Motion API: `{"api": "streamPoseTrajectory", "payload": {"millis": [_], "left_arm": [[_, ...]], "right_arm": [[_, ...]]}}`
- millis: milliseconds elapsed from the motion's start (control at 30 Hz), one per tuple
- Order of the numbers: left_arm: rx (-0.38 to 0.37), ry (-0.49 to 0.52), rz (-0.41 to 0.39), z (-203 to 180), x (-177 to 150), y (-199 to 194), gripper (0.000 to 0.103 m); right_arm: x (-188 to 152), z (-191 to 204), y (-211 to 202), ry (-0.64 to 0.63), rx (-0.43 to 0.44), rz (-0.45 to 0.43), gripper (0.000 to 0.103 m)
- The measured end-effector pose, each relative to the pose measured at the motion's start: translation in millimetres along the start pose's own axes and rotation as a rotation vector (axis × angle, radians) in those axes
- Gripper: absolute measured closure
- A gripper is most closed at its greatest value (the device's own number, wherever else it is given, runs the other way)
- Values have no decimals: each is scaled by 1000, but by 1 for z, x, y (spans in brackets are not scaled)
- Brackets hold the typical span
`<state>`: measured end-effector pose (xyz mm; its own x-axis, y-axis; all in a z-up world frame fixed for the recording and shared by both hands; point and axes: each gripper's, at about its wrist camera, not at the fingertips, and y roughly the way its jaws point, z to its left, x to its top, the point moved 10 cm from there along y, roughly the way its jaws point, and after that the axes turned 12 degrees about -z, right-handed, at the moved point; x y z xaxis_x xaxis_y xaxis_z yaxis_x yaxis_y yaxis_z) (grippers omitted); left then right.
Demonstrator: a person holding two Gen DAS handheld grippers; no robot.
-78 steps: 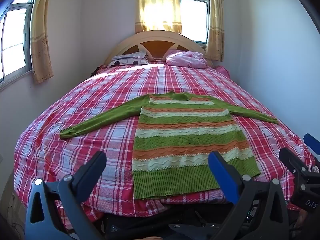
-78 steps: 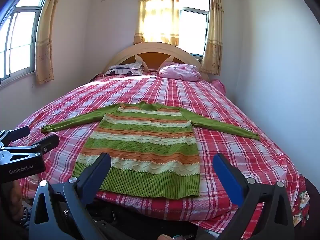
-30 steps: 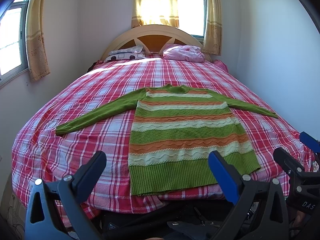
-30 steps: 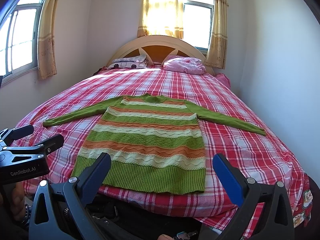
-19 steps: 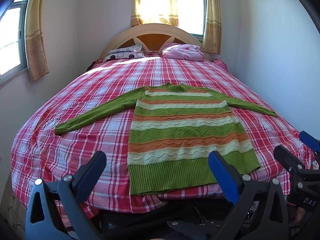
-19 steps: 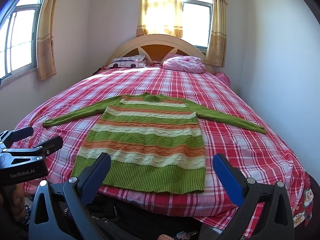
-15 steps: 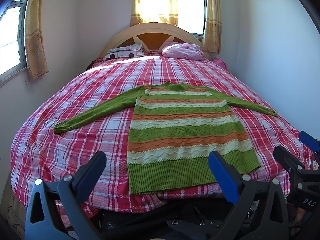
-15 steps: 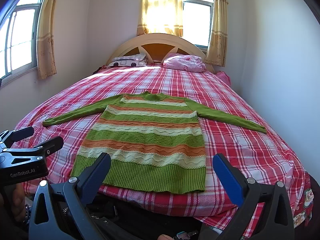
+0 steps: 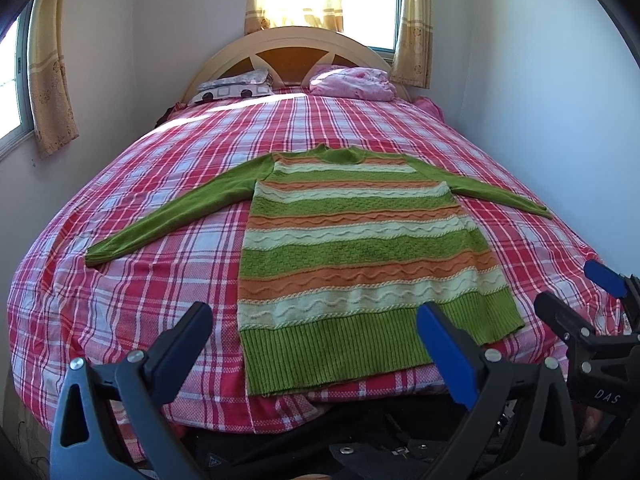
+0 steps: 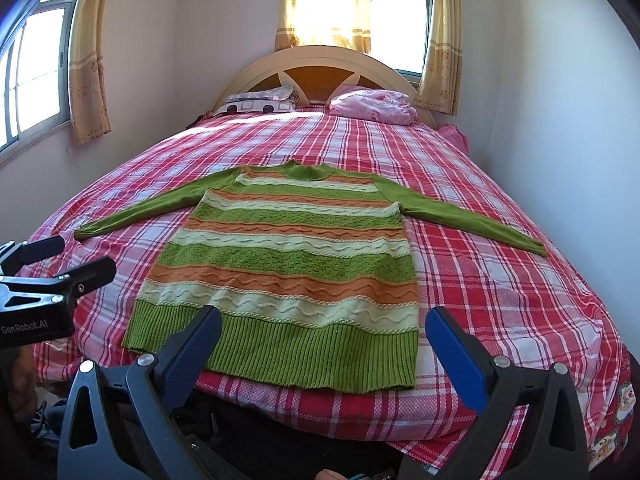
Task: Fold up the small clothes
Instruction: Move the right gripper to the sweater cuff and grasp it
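Observation:
A small knitted sweater (image 9: 360,248) (image 10: 296,256) with green, orange and cream stripes lies flat and face up on the bed, both green sleeves spread out to the sides, its ribbed hem near the bed's foot. My left gripper (image 9: 312,332) hovers open just short of the hem, toward the sweater's left half. My right gripper (image 10: 320,332) is open too, over the hem's right half, holding nothing. Each gripper shows at the edge of the other's view: the right gripper (image 9: 576,300) and the left gripper (image 10: 72,260).
The bed (image 9: 168,264) has a red, white and blue plaid cover. Two pillows (image 9: 352,82) lean against a curved wooden headboard (image 9: 296,48). Walls run close along both sides, with curtained windows (image 10: 328,4) behind and on the left. A dark bag lies on the floor below.
Both grippers have drifted slightly forward and lower toward the foot of the bed, so the sweater looks a little nearer. Both stay open and the sweater has not moved.

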<state>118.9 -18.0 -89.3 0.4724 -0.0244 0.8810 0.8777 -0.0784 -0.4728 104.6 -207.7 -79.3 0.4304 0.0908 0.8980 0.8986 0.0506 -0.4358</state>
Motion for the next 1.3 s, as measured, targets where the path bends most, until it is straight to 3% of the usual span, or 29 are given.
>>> {"api": "streamPoseTrajectory", "payload": {"millis": [300,600,1000,1300], "left_arm": [[78,129,-61,11,26,50,0],[100,150,-20,17,33,122,0],[154,169,28,30,50,209,0],[136,168,63,14,56,261,0]], "right_arm": [[0,-31,57,23,-31,27,1],[1,-73,113,30,-85,67,1],[-4,-177,188,115,-184,168,1],[-11,-269,217,332,-218,183,1]]}}
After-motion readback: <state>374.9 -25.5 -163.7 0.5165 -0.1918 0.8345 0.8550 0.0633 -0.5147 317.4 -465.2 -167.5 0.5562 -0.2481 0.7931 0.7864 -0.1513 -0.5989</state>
